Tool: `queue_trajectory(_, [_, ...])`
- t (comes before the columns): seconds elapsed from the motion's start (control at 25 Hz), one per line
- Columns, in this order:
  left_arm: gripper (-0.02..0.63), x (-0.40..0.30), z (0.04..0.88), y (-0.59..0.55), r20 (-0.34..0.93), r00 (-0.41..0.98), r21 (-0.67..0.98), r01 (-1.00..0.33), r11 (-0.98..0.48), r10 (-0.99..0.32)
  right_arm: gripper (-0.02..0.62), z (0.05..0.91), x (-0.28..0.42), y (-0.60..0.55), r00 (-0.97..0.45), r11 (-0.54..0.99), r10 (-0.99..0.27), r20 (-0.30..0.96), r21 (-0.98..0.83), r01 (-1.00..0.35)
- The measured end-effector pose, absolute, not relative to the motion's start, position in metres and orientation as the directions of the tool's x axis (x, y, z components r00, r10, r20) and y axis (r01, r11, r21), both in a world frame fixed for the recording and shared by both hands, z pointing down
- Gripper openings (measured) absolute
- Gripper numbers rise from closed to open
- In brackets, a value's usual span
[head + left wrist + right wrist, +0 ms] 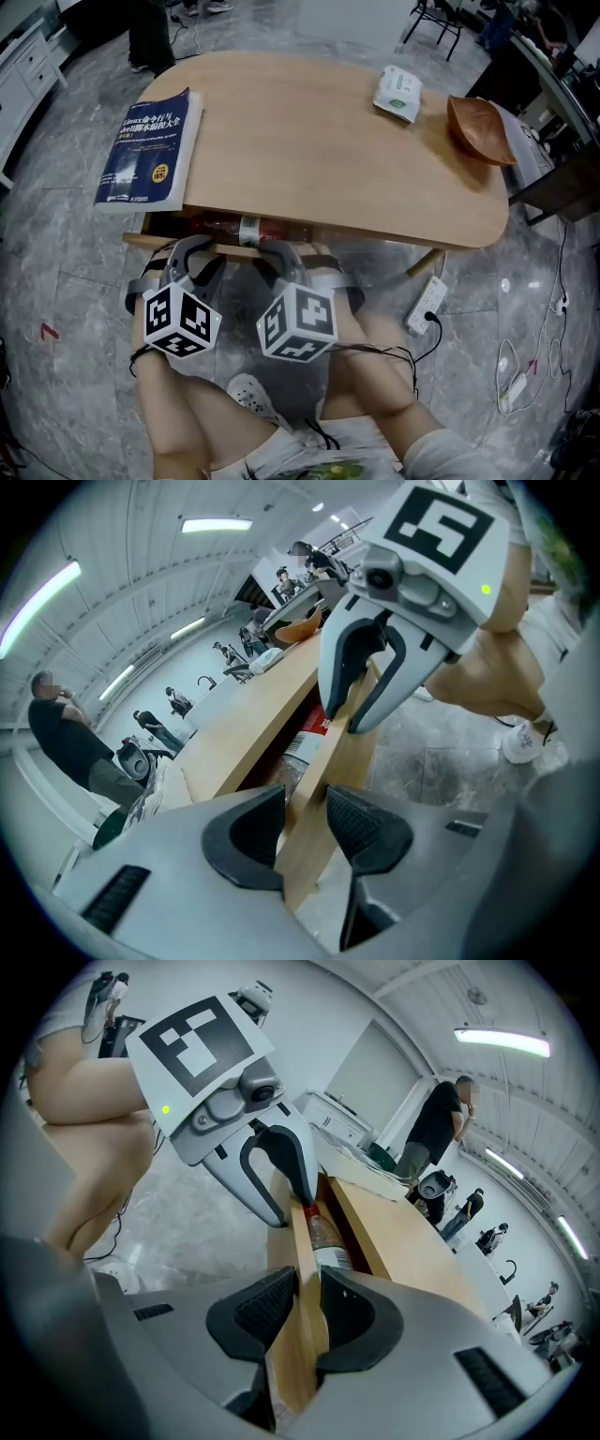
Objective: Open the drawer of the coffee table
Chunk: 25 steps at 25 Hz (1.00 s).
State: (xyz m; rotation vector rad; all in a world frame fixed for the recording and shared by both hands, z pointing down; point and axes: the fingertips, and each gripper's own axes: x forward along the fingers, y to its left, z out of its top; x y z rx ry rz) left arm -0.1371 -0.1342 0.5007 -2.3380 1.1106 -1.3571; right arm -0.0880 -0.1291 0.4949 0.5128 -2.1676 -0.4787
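Low coffee table w/ rounded light-wood tabletop [309, 141], seen from above. Its pale wood drawer front [150, 242] sits under the near edge, toward the left, and stands out a little from the table. The gap btwn front and tabletop edge shows what's inside: a clear plastic bottle w/ white label [248, 228] lying on its side, and a red packet [208, 225] just beside it.

L gripper [192, 251] and R gripper [286, 255] sit side by side on the drawer front's top edge, L nearer the drawer's left end. L gripper view: jaws clamped on the panel, one pad on the inner face, one on the outer. R gripper view: same, jaws pinched on the panel's top edge w/ the bottle lying just past them inside the drawer.

On the tabletop:
- Dark blue paperback book [150, 150] at the left edge, corner overhanging.
- White tissue pack w/ green print [398, 94] at far right.
- Brown leaf-shaped wooden dish [480, 129] near it at the right edge, partly overhanging.

Grey marble floor [75, 281] all round. A white power strip [427, 305] lies on it below the table's near right corner. Person's bare legs show below the grippers, w/ a white perforated shoe [251, 394] btwn them.
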Motion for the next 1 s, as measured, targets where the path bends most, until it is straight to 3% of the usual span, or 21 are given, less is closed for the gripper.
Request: queue_trajectory(1.0, [0.140, -0.1368, 0.4999, -0.1257, 0.655, 0.325, -0.484, -0.513, -0.709, -0.682, 0.091, 0.4948, -0.0871, -0.1214, -0.570, 0.861, -0.492, 0.658, 0.465, -0.206])
